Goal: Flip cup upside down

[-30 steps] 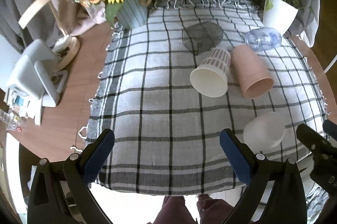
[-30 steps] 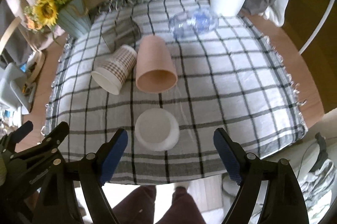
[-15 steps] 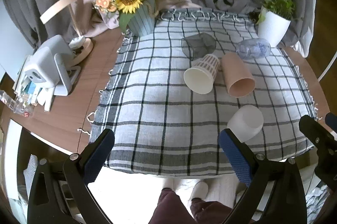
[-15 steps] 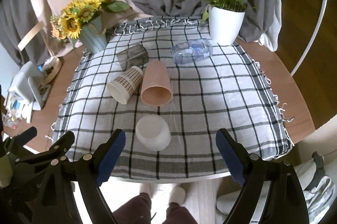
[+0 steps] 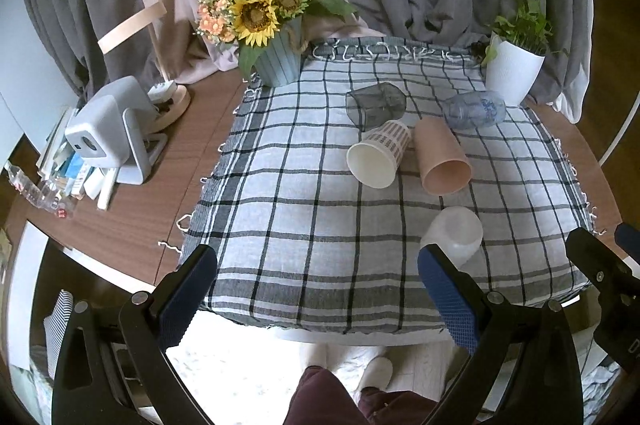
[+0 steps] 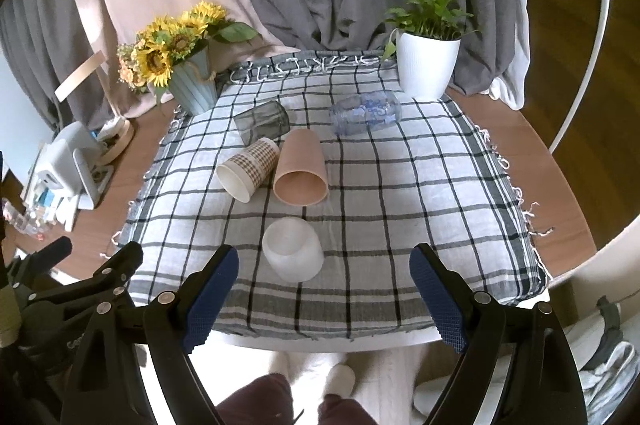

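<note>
A white frosted cup stands upside down on the checked cloth near its front edge; it also shows in the left wrist view. Behind it lie on their sides a pink cup, a patterned paper cup, a dark glass and a clear blue-printed glass. My right gripper is open and empty, held back off the table's front edge, with the white cup just beyond it. My left gripper is open and empty, also off the front edge, left of the white cup.
A sunflower vase stands at the cloth's back left corner and a white potted plant at the back right. A grey device and clutter sit on the wooden table to the left. Curtains hang behind. Legs and slippers show below.
Both grippers have pulled back and up from the table, so the whole cloth and its front edge now show. The cups have not moved.
</note>
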A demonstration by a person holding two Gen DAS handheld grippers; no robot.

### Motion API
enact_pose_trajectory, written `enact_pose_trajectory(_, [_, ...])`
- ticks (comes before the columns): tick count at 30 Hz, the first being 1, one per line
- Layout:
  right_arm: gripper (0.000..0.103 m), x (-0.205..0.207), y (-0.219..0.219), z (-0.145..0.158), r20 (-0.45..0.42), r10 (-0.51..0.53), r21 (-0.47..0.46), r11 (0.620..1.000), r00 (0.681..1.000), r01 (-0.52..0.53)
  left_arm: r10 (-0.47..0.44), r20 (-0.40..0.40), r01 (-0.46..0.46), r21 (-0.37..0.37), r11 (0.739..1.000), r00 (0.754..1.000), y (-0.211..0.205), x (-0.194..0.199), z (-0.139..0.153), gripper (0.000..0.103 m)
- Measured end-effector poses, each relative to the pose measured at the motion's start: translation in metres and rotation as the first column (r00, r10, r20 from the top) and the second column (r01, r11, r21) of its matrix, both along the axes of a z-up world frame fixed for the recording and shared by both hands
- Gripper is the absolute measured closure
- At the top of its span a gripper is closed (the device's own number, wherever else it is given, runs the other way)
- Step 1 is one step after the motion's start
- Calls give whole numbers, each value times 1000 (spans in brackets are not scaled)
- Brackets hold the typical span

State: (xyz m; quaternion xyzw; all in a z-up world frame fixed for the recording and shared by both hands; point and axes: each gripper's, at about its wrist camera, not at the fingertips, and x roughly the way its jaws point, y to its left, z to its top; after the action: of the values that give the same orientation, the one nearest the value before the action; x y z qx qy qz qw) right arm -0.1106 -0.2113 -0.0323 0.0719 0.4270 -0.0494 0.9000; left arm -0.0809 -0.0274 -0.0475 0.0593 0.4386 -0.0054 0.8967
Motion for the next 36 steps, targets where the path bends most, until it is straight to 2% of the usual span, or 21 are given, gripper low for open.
enact_pose_trajectory(9, [15, -8, -2, 5, 31, -2, 3, 1000, 1000, 2, 13, 34, -13, 9, 1000, 999, -1, -7, 6, 0])
enact_pose_trajectory(36, [15, -9, -3, 7, 28, -9, 3, 1000, 1000, 9, 7, 38, -7, 15, 1000, 999, -1, -3, 8, 0])
